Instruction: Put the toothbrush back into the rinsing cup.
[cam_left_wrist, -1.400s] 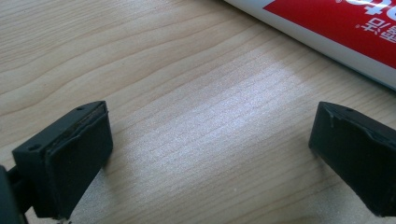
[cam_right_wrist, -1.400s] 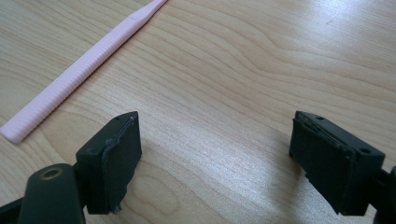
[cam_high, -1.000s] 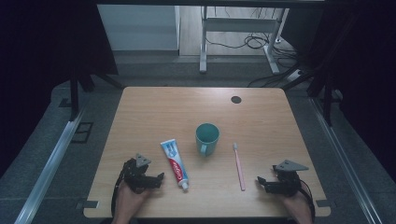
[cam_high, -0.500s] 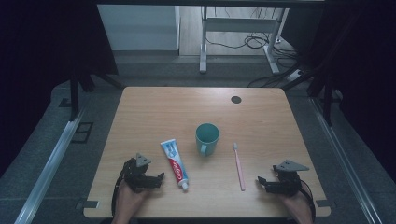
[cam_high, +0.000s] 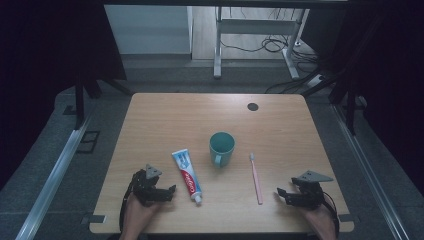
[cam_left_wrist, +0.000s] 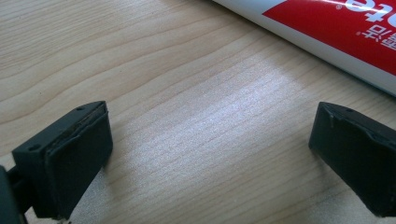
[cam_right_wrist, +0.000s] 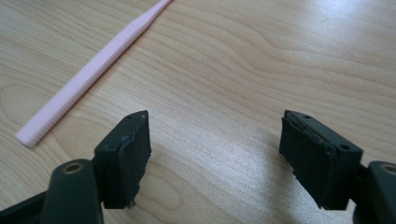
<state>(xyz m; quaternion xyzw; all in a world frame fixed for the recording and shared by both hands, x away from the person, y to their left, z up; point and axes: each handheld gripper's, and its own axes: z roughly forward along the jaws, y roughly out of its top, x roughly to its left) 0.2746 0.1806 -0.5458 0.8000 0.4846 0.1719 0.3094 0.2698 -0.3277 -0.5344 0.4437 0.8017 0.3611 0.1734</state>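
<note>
Red, white and blue toothpaste tube (cam_high: 186, 176), its lettering cropped and unreadable, lay just right of the wide-open left tool (cam_high: 169, 193); teal mug (cam_high: 221, 148), then pink toothbrush (cam_high: 256, 178) left of the wide-open right tool (cam_high: 281, 195).

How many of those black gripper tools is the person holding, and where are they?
2. The left gripper rests at the table's near-left edge beside the toothpaste tube; the right gripper rests at the near-right, just right of the pink toothbrush. Both are open and empty.
</note>
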